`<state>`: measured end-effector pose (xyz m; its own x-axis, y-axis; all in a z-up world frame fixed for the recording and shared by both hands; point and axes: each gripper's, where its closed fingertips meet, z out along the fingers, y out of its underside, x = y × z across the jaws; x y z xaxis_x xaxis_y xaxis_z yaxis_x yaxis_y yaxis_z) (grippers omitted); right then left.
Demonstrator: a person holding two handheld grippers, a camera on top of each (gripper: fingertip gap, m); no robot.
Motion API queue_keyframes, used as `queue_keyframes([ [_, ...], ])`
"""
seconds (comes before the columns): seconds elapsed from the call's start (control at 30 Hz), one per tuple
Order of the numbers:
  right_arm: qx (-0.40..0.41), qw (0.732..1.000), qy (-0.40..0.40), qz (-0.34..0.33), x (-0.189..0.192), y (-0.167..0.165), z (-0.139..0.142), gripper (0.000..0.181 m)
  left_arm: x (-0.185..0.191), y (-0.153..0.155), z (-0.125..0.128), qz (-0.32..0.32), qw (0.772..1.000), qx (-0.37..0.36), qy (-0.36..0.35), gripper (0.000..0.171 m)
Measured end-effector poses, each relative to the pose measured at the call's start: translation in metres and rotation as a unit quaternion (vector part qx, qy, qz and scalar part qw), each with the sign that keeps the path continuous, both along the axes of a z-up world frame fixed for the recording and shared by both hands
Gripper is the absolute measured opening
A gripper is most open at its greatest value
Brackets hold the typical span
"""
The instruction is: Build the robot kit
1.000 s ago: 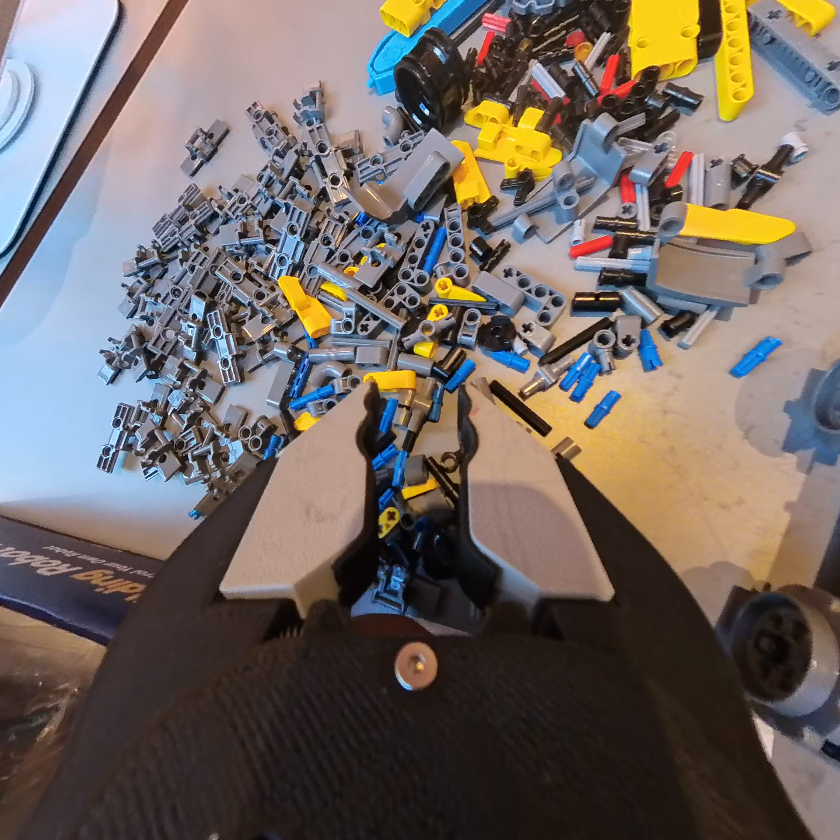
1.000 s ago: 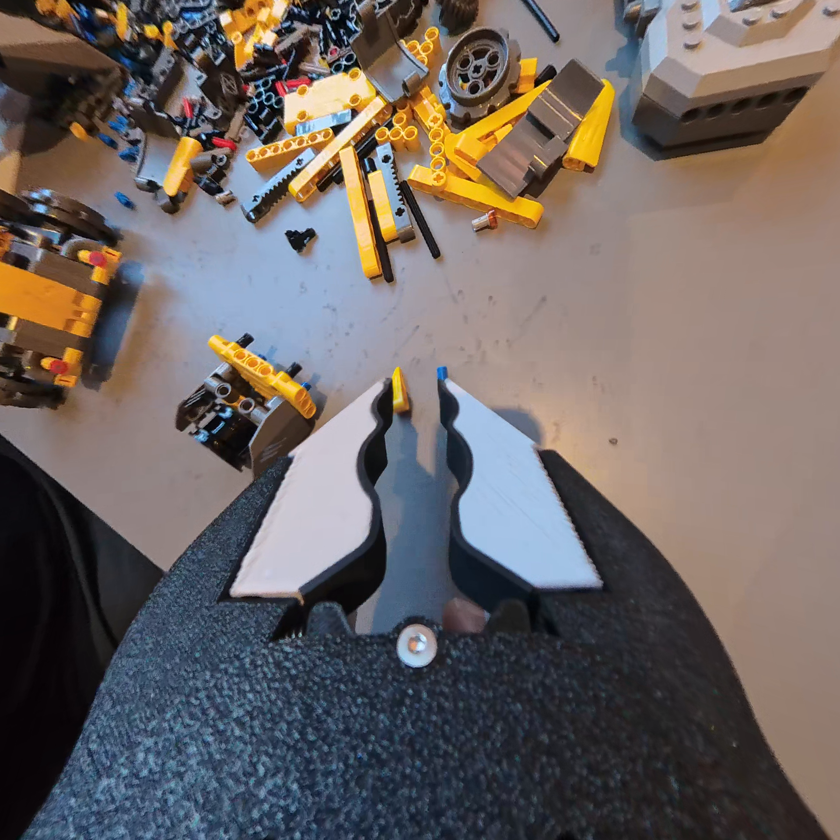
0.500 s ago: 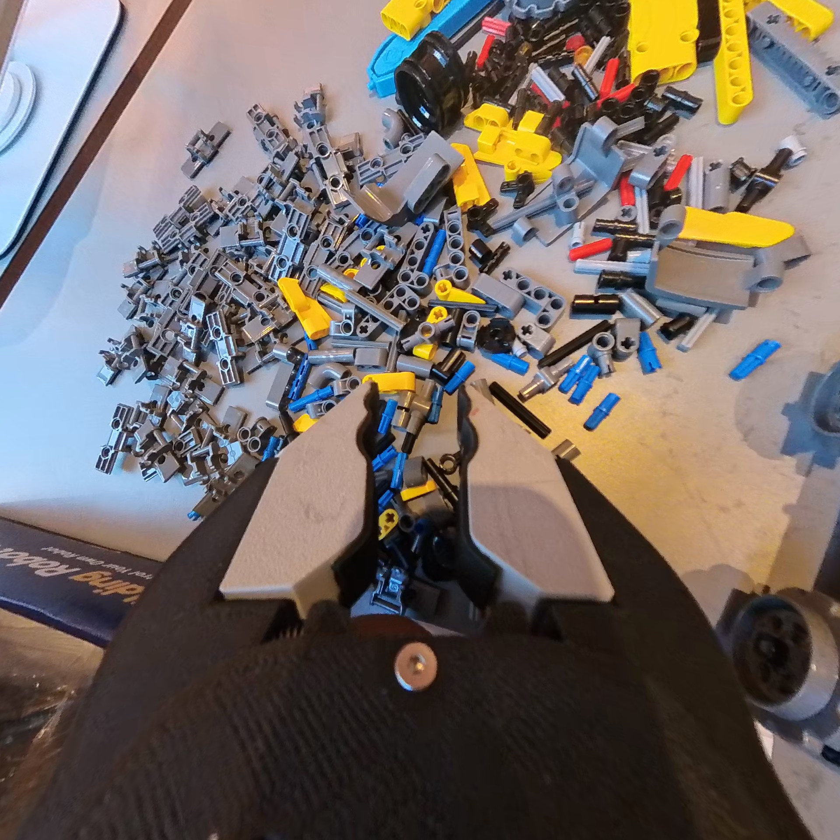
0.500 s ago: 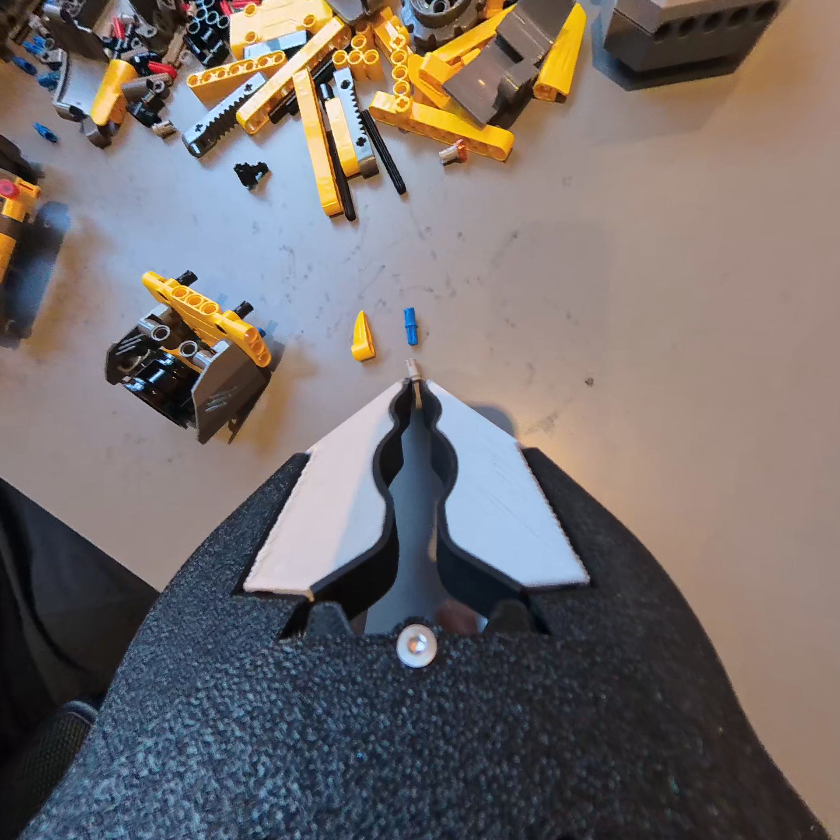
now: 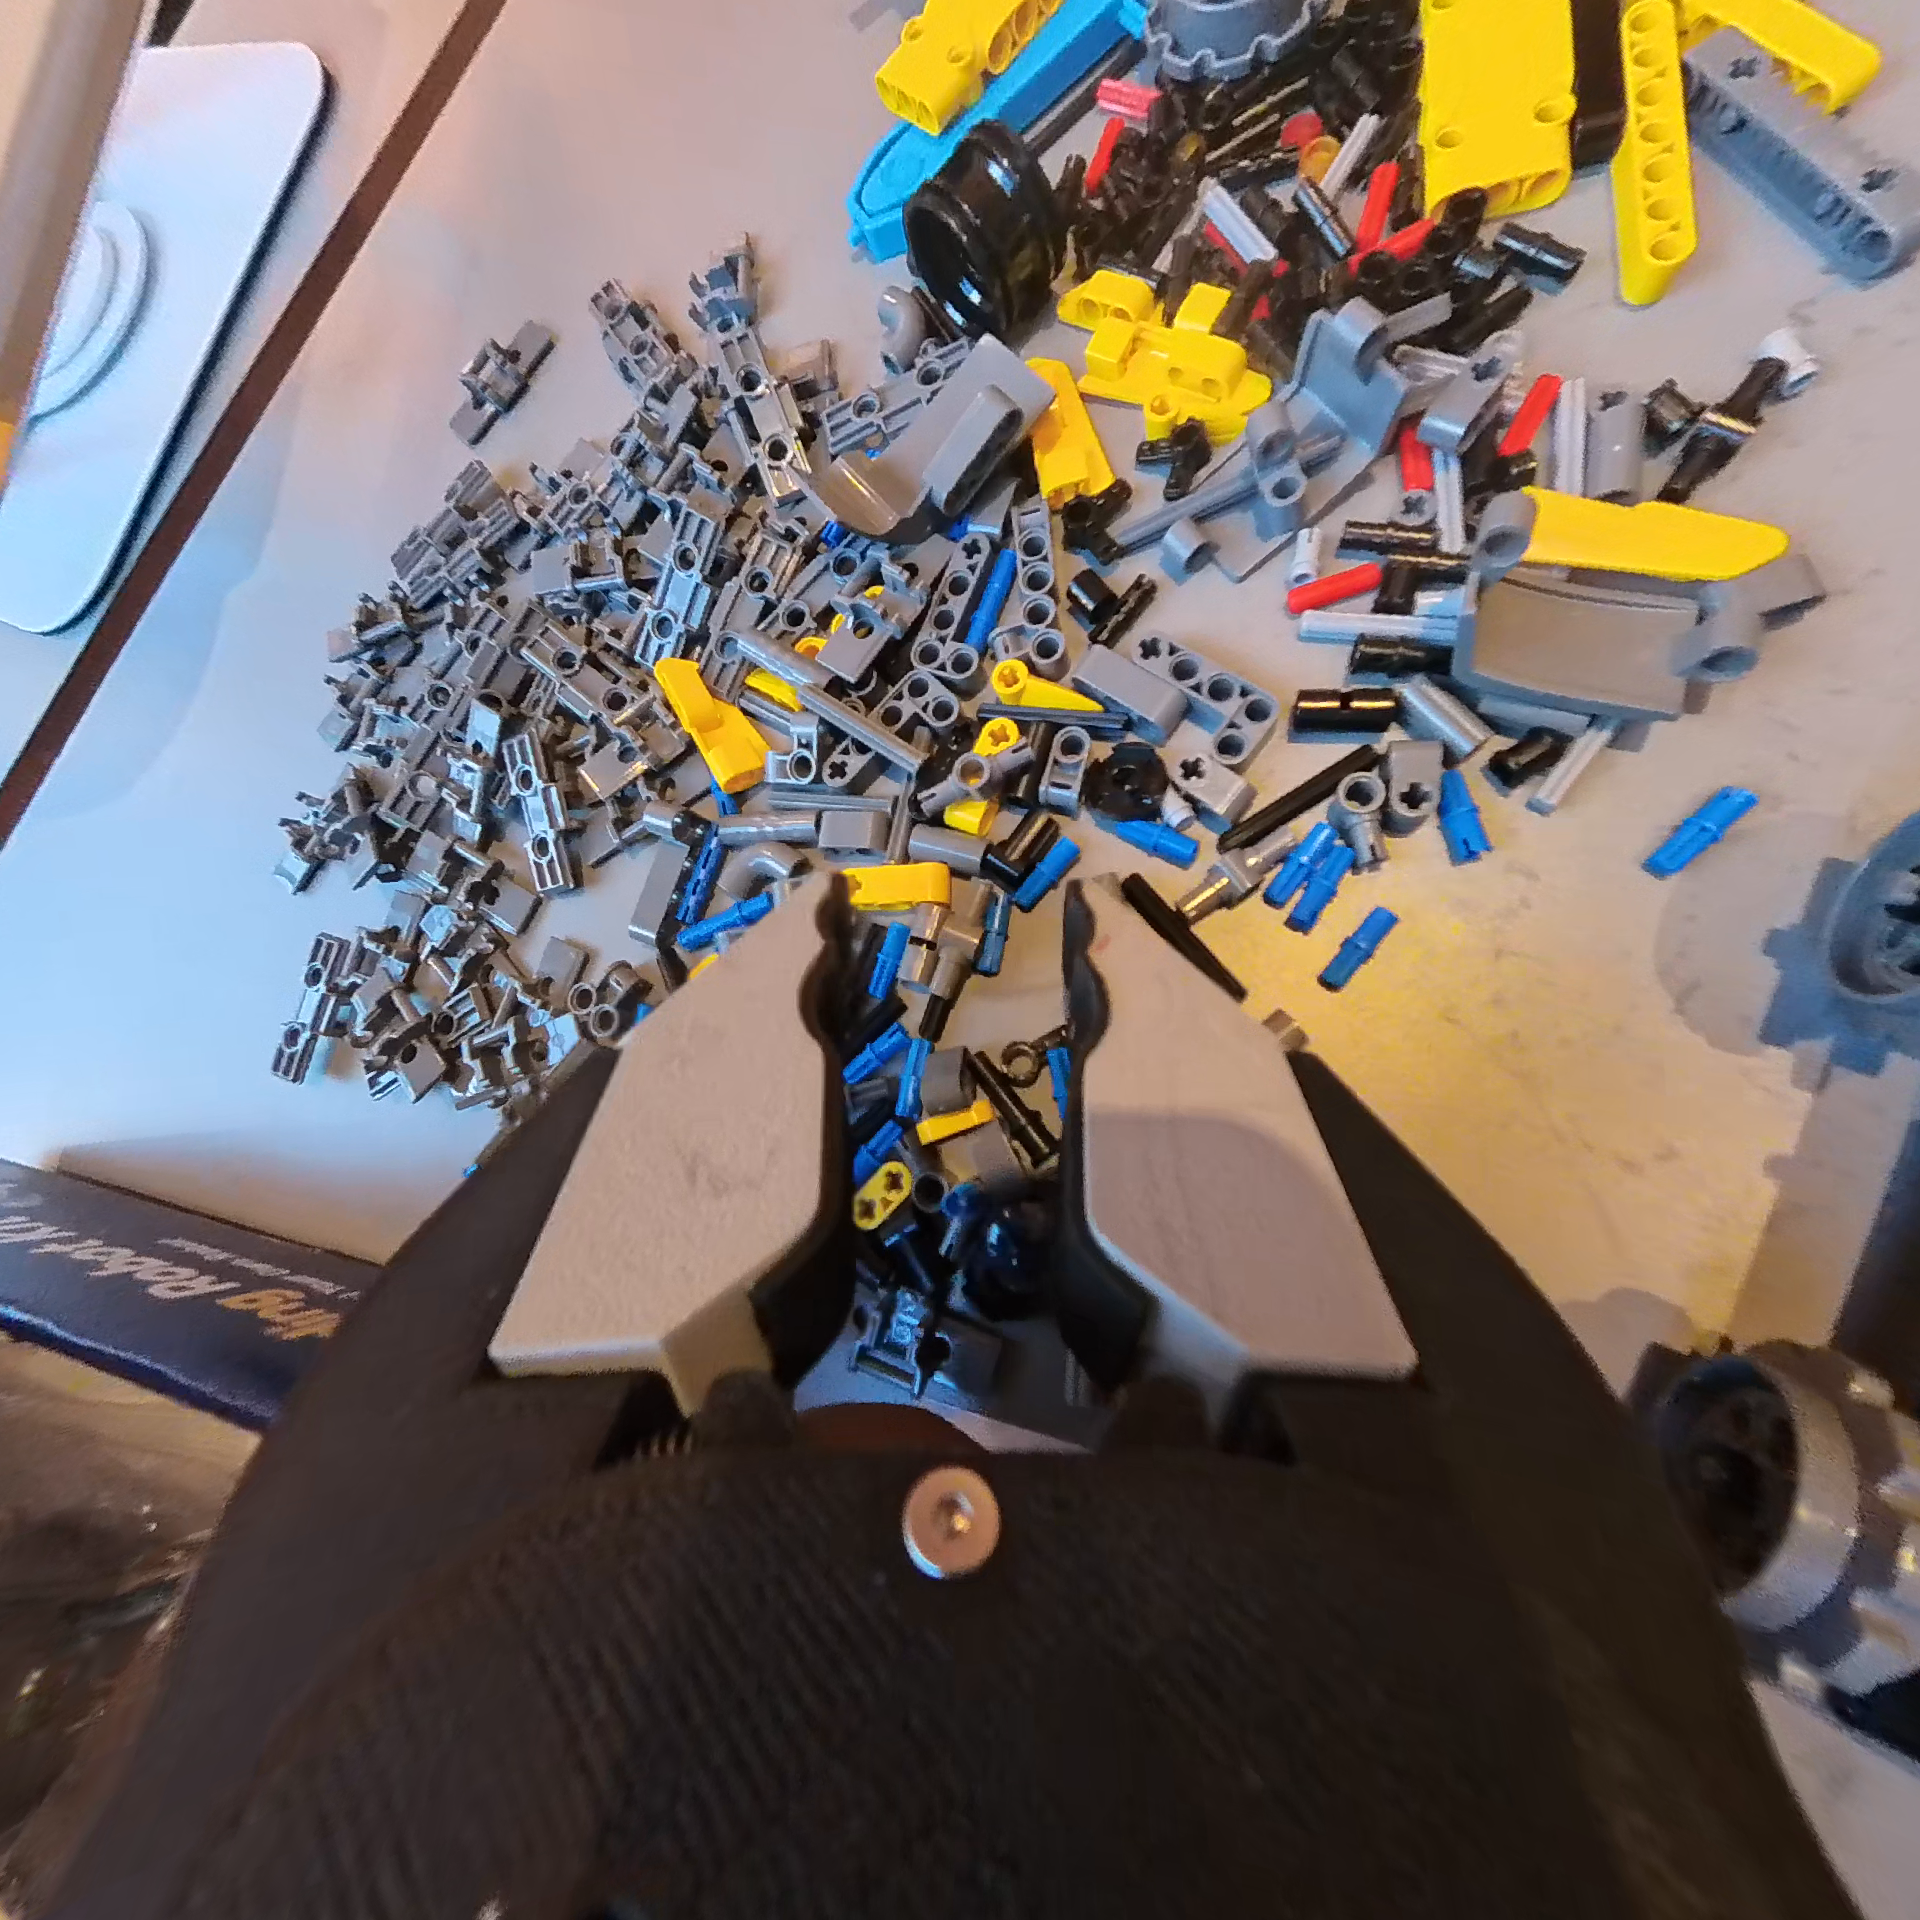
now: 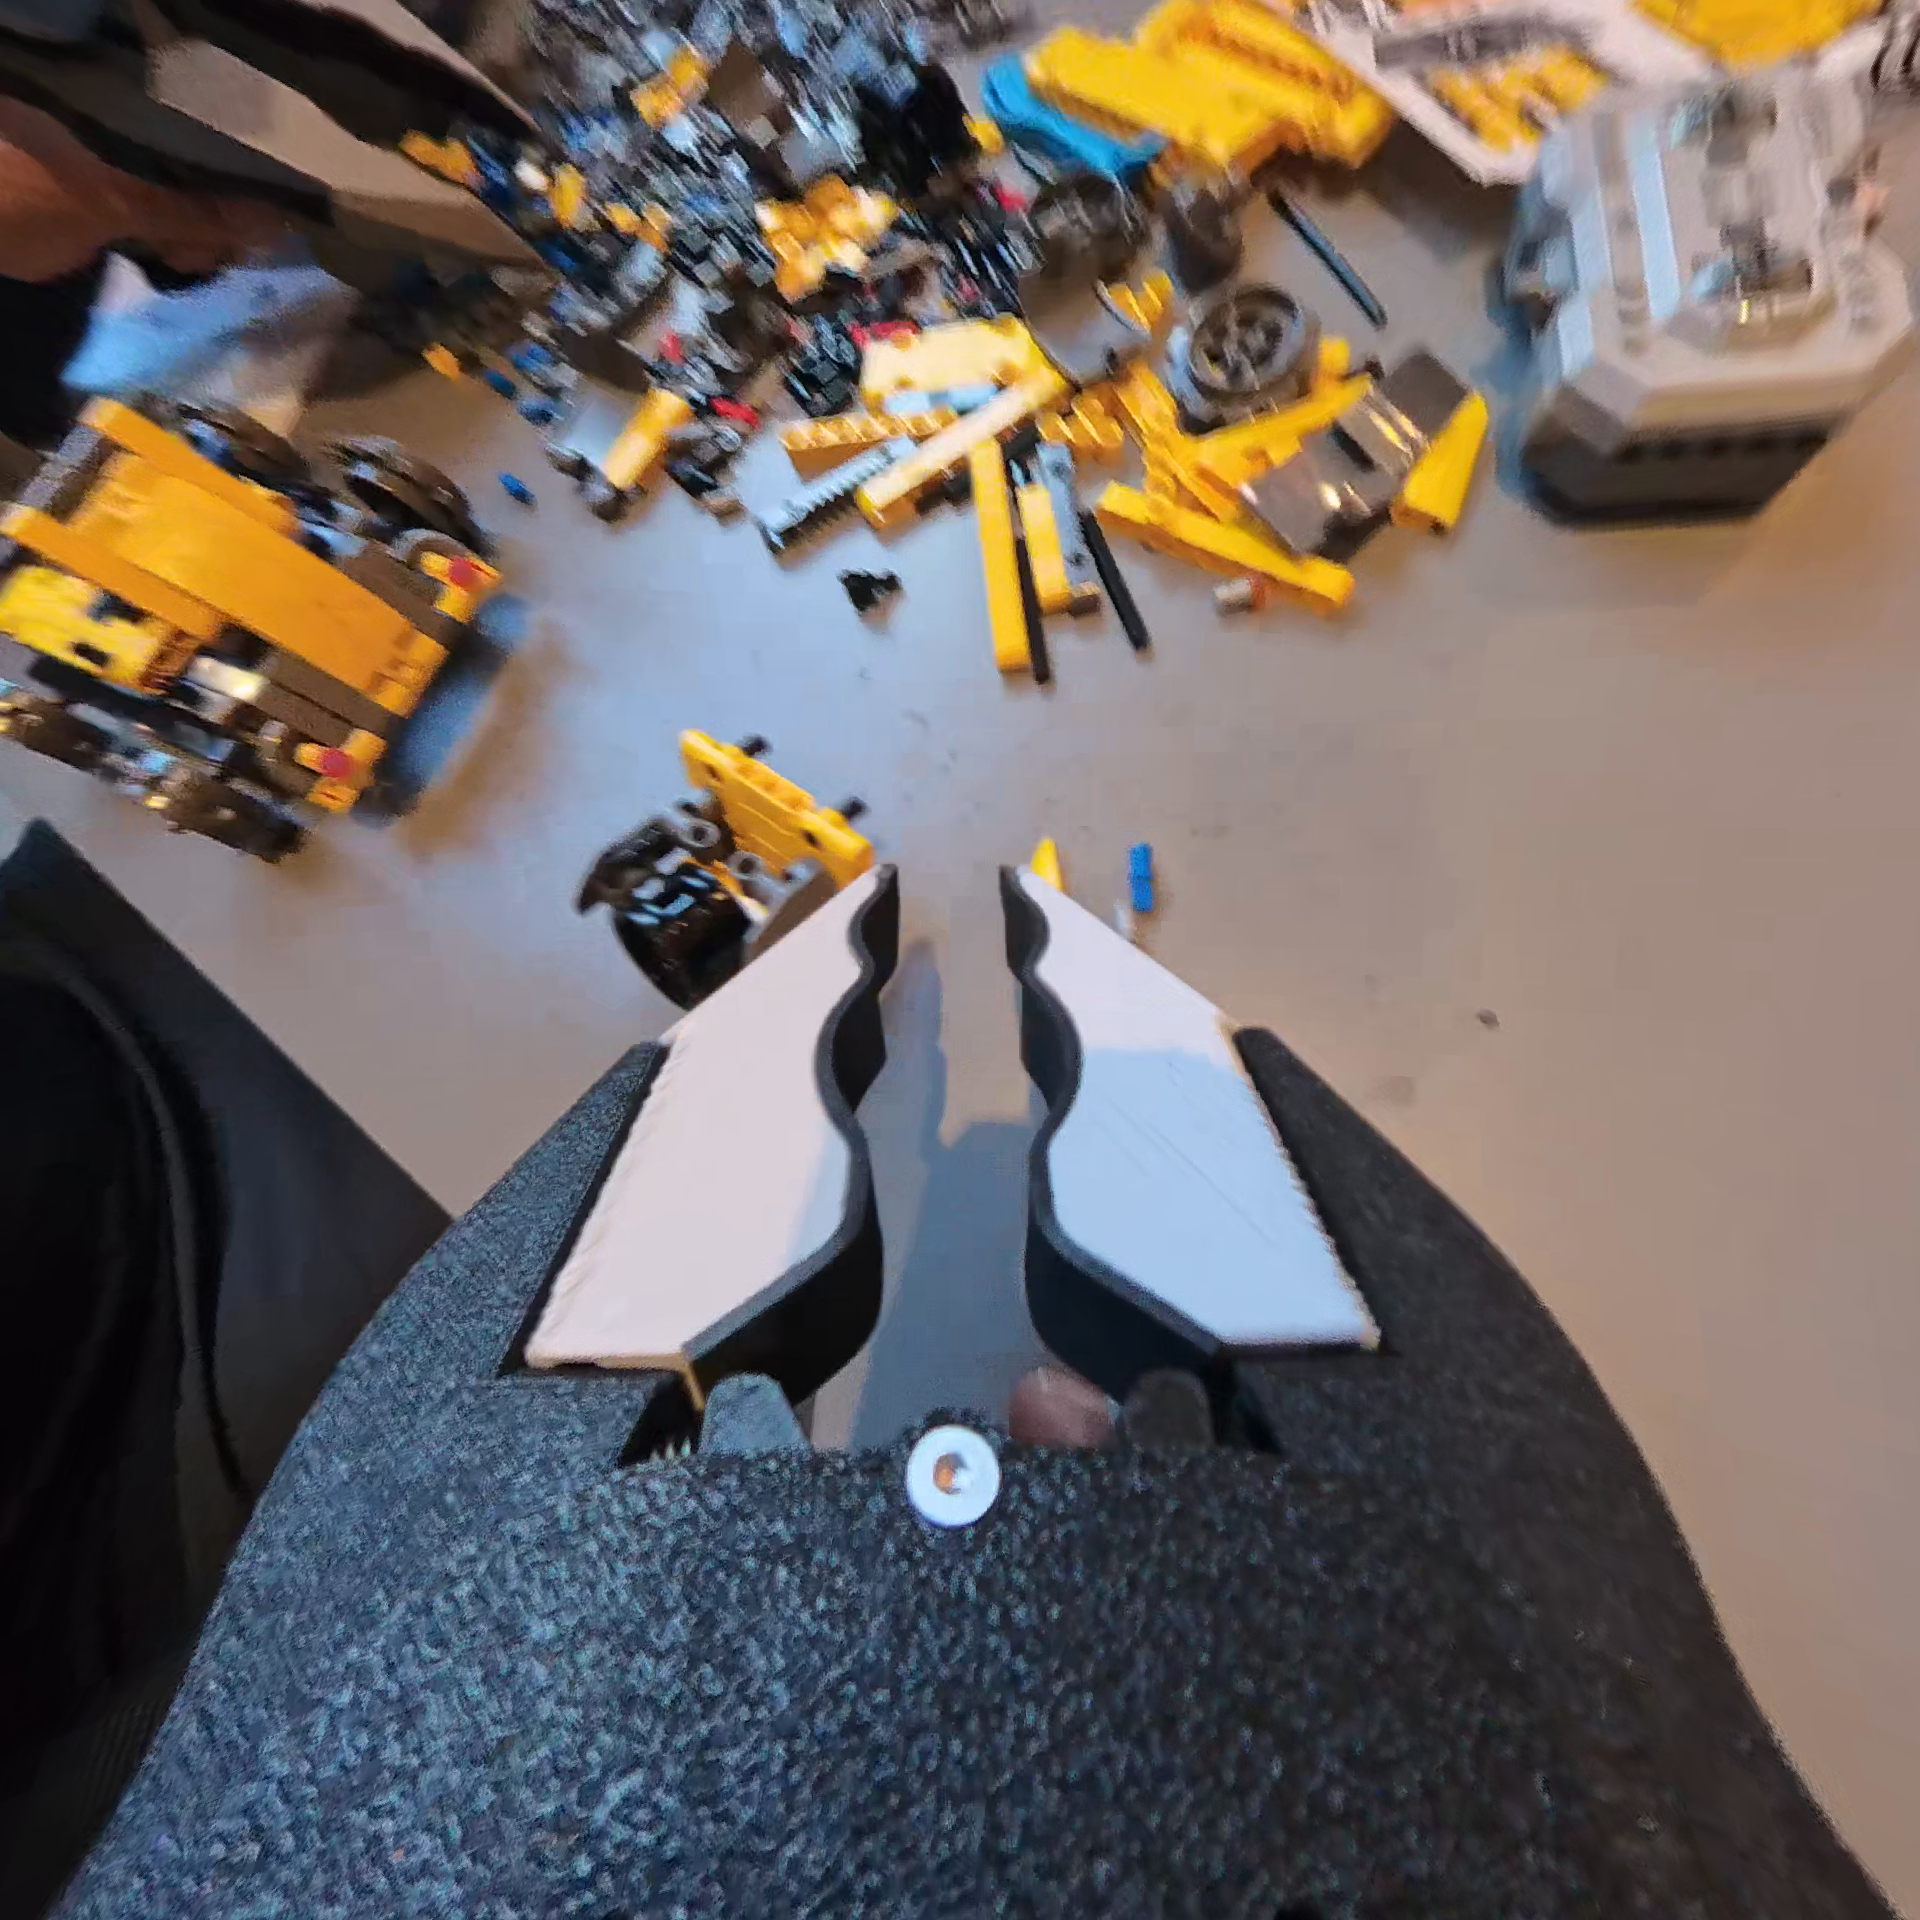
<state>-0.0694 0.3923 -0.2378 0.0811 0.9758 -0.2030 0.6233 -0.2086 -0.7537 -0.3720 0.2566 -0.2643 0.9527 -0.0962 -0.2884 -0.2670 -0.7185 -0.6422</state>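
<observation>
My left gripper (image 5: 956, 904) is open and hovers low over a pile of small toy building parts (image 5: 790, 707). Blue pins (image 5: 883, 1049), grey connectors and a yellow piece (image 5: 954, 1122) lie between its fingers, none gripped. My right gripper (image 6: 949, 883) is open and empty above bare table. Just past its right fingertip lie a small yellow wedge (image 6: 1044, 862), a blue pin (image 6: 1141, 878) and a small light grey pin (image 6: 1122, 916). A small yellow and black sub-assembly (image 6: 727, 873) sits just left of its left finger.
A black tyre (image 5: 982, 244), yellow beams (image 5: 1652, 156) and a grey wheel (image 5: 1756, 1475) surround the pile. A yellow toy vehicle (image 6: 208, 613) stands at the left, loose yellow beams (image 6: 1039, 488) lie at the back, and a grey block (image 6: 1714, 291) stands at the back right. The table edge (image 5: 208, 540) runs along the left. The grippers' ends are close to 35 cm from one another.
The right gripper shut on the small grey pin, then opened and let it go on the table; it has pulled back and its view is blurred. The left gripper has barely moved.
</observation>
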Motion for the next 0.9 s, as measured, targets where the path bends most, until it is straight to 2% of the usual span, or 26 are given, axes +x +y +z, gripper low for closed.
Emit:
queue_keyframes([
  [0.13,0.033,0.998,0.054,0.004,-0.008,-0.019,0.028,0.035,0.002,0.003,0.019,0.016,0.999,0.033,0.01,0.044],
  [0.3,0.048,0.995,0.082,0.018,-0.017,-0.045,0.063,0.05,0.003,0.0,0.073,0.032,0.991,0.098,0.09,0.035],
  [0.43,0.067,0.992,0.101,0.029,-0.033,-0.065,0.078,0.054,0.04,-0.02,0.103,0.018,0.99,0.133,0.042,0.035],
  [0.53,0.076,0.991,0.103,0.04,-0.053,-0.077,0.082,0.056,0.065,-0.034,0.1,0.0,0.99,0.144,-0.001,0.038],
  [0.77,0.115,0.988,0.089,0.046,-0.096,-0.093,0.096,0.054,0.04,-0.016,0.061,0.043,0.987,0.154,-0.034,0.039],
  [0.9,0.134,0.986,0.093,0.028,-0.108,-0.09,0.1,0.042,0.031,-0.013,0.052,0.056,0.984,0.16,-0.051,0.038],
])
